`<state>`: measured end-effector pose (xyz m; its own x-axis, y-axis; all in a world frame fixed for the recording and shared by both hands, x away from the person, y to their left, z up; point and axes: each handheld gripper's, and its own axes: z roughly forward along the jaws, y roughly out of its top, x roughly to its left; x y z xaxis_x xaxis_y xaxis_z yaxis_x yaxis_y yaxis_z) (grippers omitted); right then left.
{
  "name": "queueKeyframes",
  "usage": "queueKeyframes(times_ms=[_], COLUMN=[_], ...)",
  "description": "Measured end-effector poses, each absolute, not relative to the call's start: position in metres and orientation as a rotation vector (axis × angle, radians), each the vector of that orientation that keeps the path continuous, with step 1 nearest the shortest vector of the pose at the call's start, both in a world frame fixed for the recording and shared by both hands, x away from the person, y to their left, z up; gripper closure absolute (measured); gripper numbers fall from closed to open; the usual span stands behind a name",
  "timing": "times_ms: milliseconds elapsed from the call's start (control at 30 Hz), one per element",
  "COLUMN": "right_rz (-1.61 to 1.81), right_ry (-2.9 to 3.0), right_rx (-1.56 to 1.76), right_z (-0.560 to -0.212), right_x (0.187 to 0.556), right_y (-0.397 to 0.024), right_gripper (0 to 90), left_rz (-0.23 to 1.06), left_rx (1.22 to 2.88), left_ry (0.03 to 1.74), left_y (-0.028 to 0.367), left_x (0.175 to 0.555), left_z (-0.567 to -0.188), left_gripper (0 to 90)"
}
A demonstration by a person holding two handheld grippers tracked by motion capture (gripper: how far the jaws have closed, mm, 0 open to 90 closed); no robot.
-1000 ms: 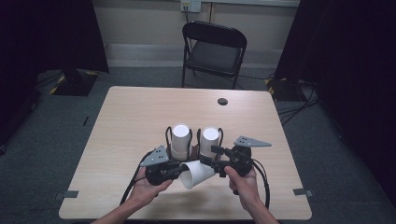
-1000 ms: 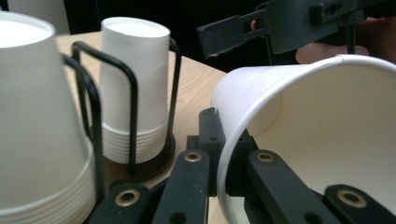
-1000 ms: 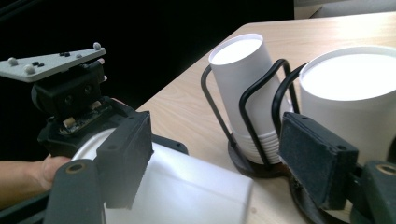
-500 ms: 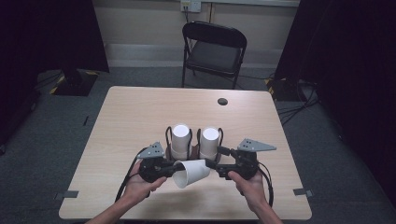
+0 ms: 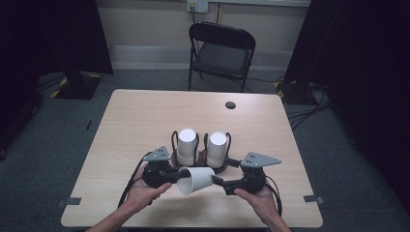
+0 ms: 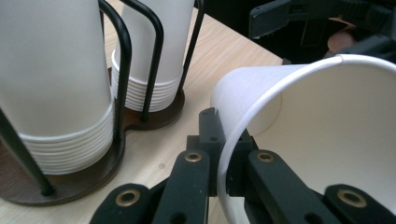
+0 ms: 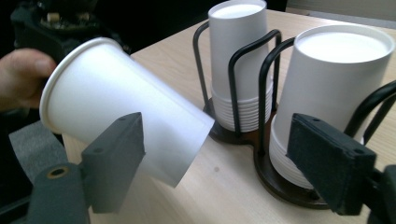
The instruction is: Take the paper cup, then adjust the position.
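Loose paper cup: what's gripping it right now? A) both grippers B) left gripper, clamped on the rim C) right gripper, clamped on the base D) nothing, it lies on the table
B: the left gripper is pinched on the rim of the paper cup, while the right gripper has just been opening and its pads stand clear of the cup's base.

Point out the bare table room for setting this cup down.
Free: the table left of the cup holder, the far half up to the dark round spot, and the right edge. Crowded: the near middle, with the paper cup, left gripper and right gripper.
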<state>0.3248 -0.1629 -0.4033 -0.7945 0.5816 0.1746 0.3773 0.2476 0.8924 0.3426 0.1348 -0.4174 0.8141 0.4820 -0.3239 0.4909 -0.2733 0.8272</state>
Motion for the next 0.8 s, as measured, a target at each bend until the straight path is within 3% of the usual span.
queueKeyframes(times_ms=[800], right_rz=[1.404], right_ry=[2.459], right_rx=[0.651], right_z=[-0.420], right_x=[0.307], right_y=[-0.137], right_gripper=[17.5], left_rz=[-0.081], left_rx=[1.972], left_ry=[0.778], left_y=[0.128], left_x=[0.345], left_z=[-0.419], left_gripper=[89.0])
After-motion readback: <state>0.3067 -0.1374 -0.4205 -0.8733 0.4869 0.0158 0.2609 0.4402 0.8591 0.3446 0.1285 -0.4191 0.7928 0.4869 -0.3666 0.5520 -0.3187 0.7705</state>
